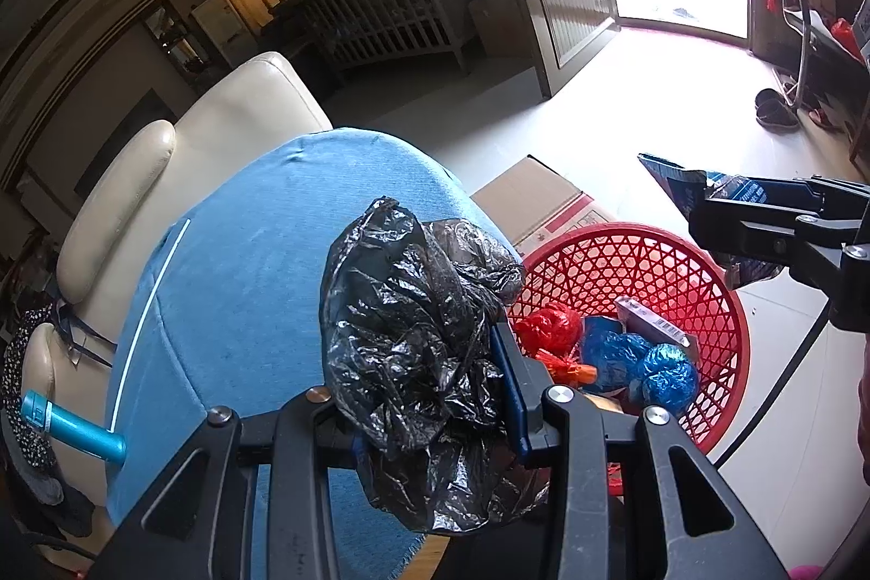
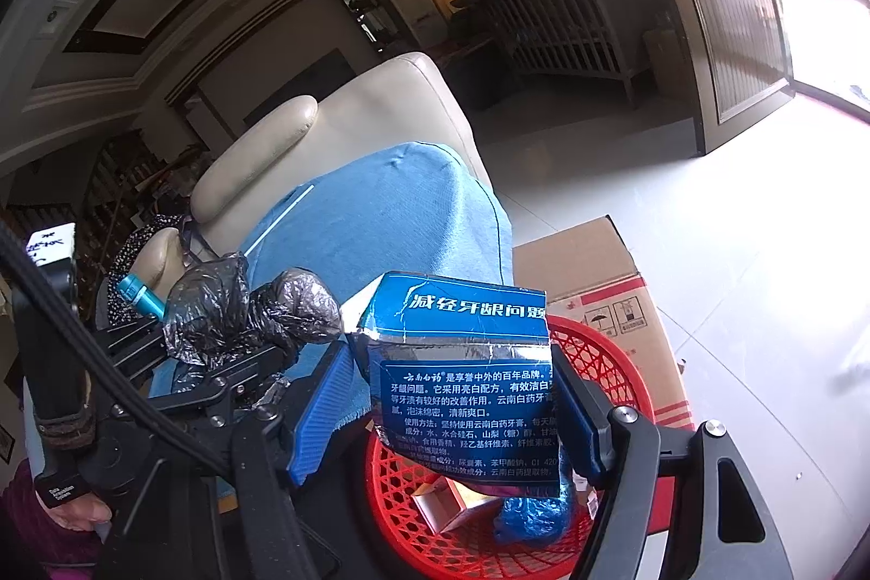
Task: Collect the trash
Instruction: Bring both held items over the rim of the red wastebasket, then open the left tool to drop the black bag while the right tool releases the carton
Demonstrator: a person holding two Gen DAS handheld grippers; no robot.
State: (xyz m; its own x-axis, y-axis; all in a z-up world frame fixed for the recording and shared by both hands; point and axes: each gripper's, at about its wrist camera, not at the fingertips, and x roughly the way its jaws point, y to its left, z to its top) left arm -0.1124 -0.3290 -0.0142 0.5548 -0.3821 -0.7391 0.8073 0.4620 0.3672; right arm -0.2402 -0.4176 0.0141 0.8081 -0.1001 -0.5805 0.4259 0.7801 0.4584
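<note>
My left gripper [image 1: 429,395] is shut on a crumpled black plastic bag [image 1: 402,324], held above the edge of the blue-clothed table [image 1: 244,254]. To its right on the floor stands a red mesh basket [image 1: 625,264] holding red and blue foil balls and a small box. My right gripper [image 2: 451,406] is shut on a torn blue toothpaste carton [image 2: 467,362], gripped across its width and hanging over the red basket [image 2: 609,362]. In the left wrist view the right gripper [image 1: 723,205] and blue carton [image 1: 674,183] hover past the basket's far rim. The right wrist view shows the left gripper [image 2: 212,346] with the black bag [image 2: 234,308].
A blue tube [image 1: 76,428] and a white straw lie on the cloth's left side. A cardboard box [image 1: 538,199] sits on the floor behind the basket. A cream sofa [image 1: 217,118] stands beyond the table. The pale tiled floor runs to a bright doorway.
</note>
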